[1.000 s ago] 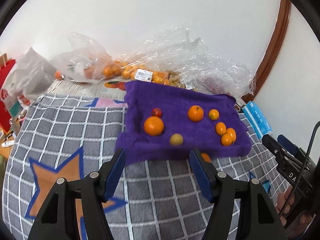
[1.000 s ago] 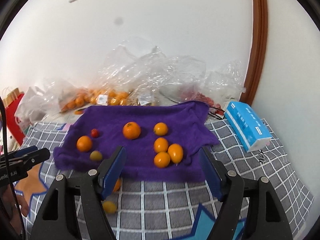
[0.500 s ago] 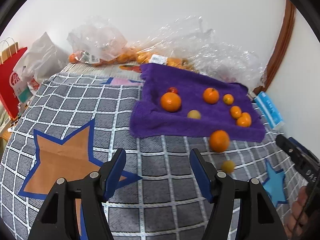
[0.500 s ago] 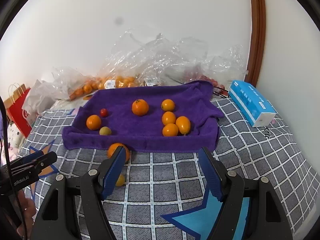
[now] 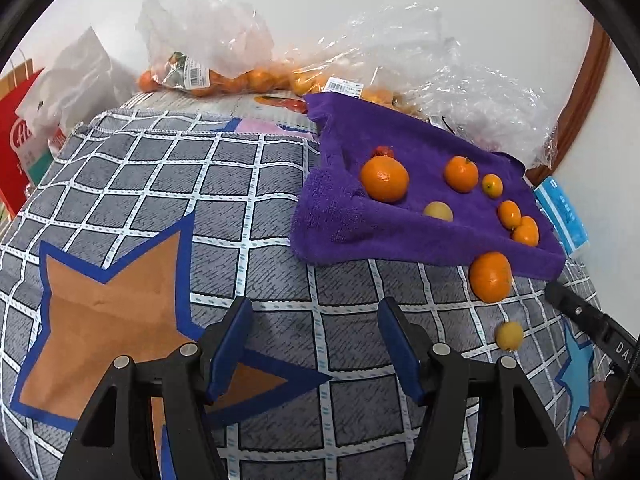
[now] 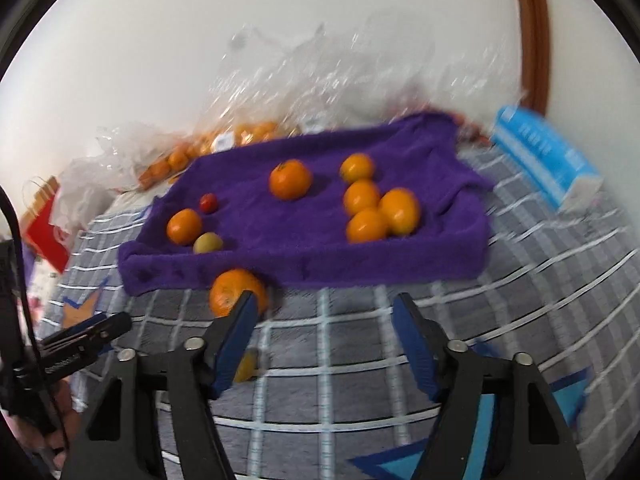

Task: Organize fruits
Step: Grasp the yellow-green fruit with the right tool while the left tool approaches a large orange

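Checked grey cloth (image 5: 248, 184) — red paper bag (image 5: 16, 148), blue tissue pack (image 6: 548, 156)

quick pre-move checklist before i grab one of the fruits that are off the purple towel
1. Left gripper open and holding nothing: ok.
2. Right gripper open and holding nothing: ok.
3. Stray orange located, on the checkered cloth against the near edge of the purple towel: ok.
4. Small yellow fruit located, alone on the cloth nearer than the orange: ok.
5. Right wrist view sharp enough to aim: not ok, it is motion blurred.
6. Free space on the towel for both strays: ok, bare purple shows between the fruit groups.
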`<action>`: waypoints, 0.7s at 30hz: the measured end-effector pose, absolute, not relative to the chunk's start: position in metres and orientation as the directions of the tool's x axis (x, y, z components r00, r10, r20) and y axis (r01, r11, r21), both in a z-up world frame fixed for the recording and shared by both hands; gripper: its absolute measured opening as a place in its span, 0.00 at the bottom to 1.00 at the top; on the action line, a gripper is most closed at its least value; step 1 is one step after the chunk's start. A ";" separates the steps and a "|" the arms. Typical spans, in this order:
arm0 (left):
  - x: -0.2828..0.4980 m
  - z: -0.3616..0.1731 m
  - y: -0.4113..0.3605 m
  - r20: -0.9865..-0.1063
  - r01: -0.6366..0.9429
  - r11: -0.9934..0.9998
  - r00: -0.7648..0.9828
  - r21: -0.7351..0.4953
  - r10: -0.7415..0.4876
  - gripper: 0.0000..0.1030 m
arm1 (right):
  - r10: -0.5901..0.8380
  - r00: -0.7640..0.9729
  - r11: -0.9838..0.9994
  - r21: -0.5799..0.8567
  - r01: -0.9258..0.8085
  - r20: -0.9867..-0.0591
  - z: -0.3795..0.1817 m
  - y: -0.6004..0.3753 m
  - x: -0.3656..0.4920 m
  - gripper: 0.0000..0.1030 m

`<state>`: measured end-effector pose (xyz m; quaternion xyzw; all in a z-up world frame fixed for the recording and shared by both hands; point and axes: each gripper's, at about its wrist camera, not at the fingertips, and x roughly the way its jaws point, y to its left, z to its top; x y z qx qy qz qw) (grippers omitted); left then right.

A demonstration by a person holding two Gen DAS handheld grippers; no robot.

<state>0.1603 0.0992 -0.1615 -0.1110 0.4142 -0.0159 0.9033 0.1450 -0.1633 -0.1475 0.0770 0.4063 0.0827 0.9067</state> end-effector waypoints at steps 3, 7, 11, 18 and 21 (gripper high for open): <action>0.158 -0.161 0.100 -0.735 -0.047 0.973 0.664 -0.225 -0.137 0.60 | 0.272 0.623 0.960 0.247 -0.129 -0.733 -0.157 -0.152 0.143 0.60; 0.155 -0.162 0.106 -0.728 -0.043 0.963 0.663 -0.267 -0.173 0.60 | 0.280 0.618 0.960 0.208 -0.188 -0.735 -0.162 -0.130 0.131 0.60; 0.150 -0.163 0.104 -0.732 -0.042 0.967 0.662 -0.250 -0.161 0.60 | 0.233 0.604 0.969 0.126 -0.214 -0.762 -0.172 -0.111 0.129 0.52; 0.143 -0.164 0.097 -0.739 -0.039 0.981 0.663 -0.192 -0.119 0.61 | 0.183 0.629 0.978 0.077 -0.191 -0.756 -0.169 -0.117 0.122 0.26; 0.143 -0.165 0.093 -0.746 -0.041 0.985 0.658 -0.167 -0.099 0.62 | 0.135 0.664 0.986 0.036 -0.161 -0.736 -0.163 -0.130 0.116 0.26</action>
